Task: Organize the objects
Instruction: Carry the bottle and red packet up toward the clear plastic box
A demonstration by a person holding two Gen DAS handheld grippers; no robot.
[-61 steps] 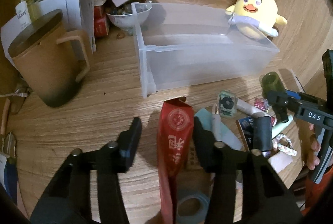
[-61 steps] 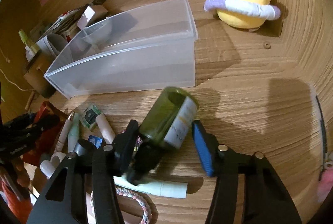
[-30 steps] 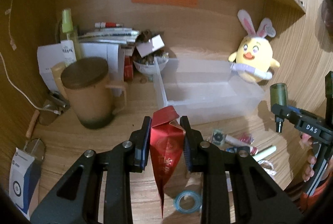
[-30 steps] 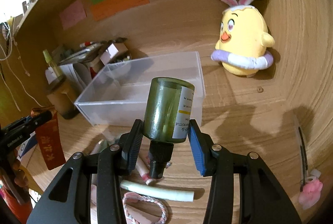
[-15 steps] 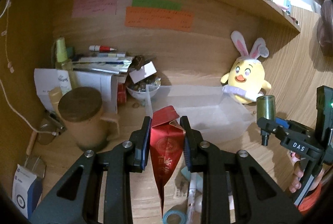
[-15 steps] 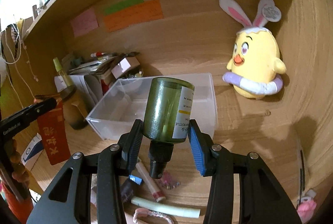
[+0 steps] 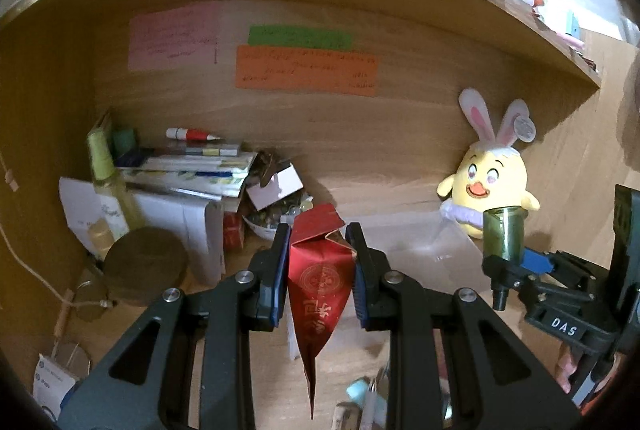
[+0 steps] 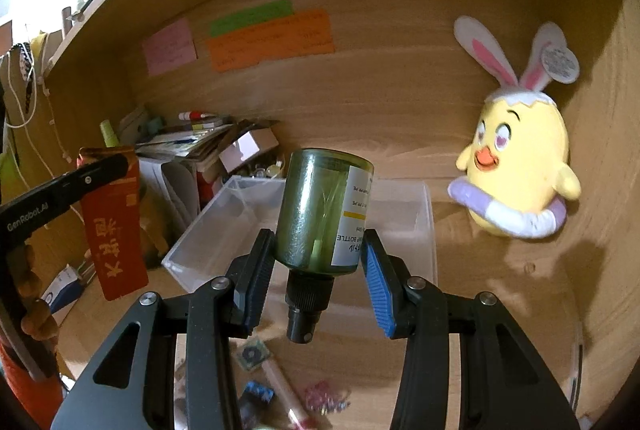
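Observation:
My left gripper is shut on a red paper packet with gold print and holds it up in the air; the packet also shows in the right wrist view. My right gripper is shut on a green glass bottle, upside down with its black cap pointing down; the bottle also shows in the left wrist view. A clear plastic bin stands on the desk below and beyond both grippers. Small loose items lie on the desk under the right gripper.
A yellow plush chick with bunny ears sits at the back right. At the back left are a lidded brown mug, a spray bottle, stacked papers and a small bowl. Sticky notes hang on the wooden back wall.
Both grippers closed on their objects two seconds ago and have lifted them well above the desk. They keep rising and tilting up toward the back wall.

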